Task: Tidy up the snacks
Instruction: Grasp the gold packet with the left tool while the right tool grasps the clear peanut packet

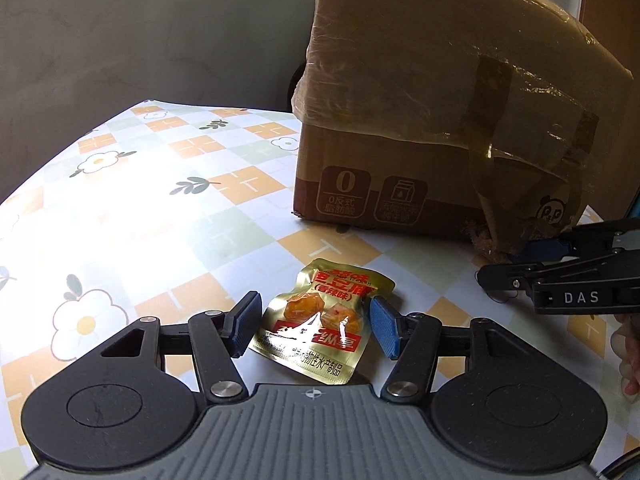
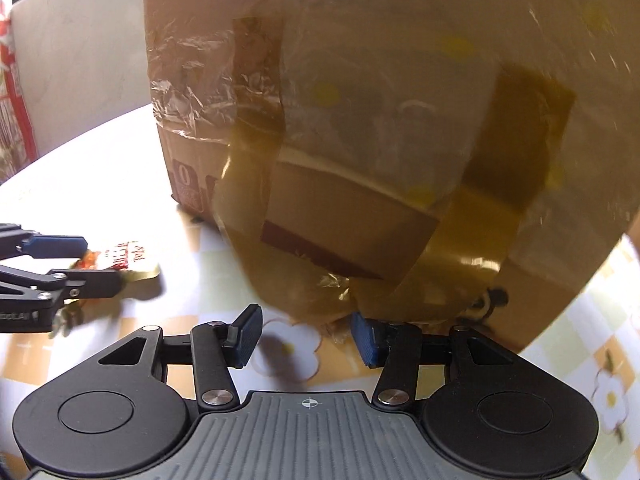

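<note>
The bench (image 1: pixel 168 216) is covered with a checked cloth of orange, pale green and white squares, printed with white flowers and grey leaf sprigs. A gold foil snack packet (image 1: pixel 320 324) with red lettering lies flat on it, near its front. Behind it stands a taped cardboard box (image 1: pixel 440 120), its lower corner torn, with what may be loose fibres on the cloth.

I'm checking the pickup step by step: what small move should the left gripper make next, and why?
Probably close the left gripper on the gold snack packet: the packet lies flat on the tablecloth between its open blue pads, which don't yet press it.
</note>
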A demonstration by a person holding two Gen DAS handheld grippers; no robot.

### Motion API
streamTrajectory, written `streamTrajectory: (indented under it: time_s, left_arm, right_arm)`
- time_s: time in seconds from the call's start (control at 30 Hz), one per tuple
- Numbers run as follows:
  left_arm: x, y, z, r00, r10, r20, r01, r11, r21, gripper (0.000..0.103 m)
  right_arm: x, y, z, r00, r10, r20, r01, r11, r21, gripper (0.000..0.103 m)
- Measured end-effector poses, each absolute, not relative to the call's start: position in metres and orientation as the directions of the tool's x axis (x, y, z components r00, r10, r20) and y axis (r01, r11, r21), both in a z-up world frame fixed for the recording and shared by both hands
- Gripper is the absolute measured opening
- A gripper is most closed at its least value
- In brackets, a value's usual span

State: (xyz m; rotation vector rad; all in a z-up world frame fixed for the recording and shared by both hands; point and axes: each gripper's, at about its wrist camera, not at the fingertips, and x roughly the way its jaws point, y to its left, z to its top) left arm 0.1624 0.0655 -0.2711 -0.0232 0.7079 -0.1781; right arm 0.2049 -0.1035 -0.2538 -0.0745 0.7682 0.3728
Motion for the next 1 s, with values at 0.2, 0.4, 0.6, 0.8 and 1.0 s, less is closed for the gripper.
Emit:
streamTrajectory:
  time_s: [0.2, 0.4, 0.6, 0.8, 1.0]
  left_arm:
    - [0.161, 0.065, -0.271, 0.749, -0.165, -0.642, 0.151, 0.986, -0.077, 0.062]
    - [0.160, 0.065, -0.270, 0.750, -0.162, -0.642, 0.156, 0.986, -0.066, 0.062]
    - [0.161, 0.064, -0.269, 0.750, -0.158, -0.642, 0.158, 0.986, -0.057, 0.062]
    - [0.161, 0.064, -0.269, 0.751, -0.156, -0.642, 0.156, 0.986, -0.057, 0.062]
    - [0.161, 0.064, -0.269, 0.752, -0.154, -0.641, 0.156, 0.986, -0.054, 0.062]
  right_arm:
    - [0.191, -0.095, -0.248, 0.653, 0.334, -0.680, -0.403, 0.913, 0.062, 0.042]
    - [0.204, -0.089, -0.247, 0.689, 0.306, -0.656, -0.391, 0.920, 0.018, 0.043]
    - [0.214, -0.077, -0.257, 0.668, 0.303, -0.679, -0.444, 0.895, -0.037, 0.041]
    - [0.200, -0.082, -0.252, 0.625, 0.350, -0.698, -0.445, 0.894, 0.050, 0.040]
    - [0.198, -0.084, -0.243, 0.674, 0.325, -0.664, -0.416, 0.909, 0.022, 0.040]
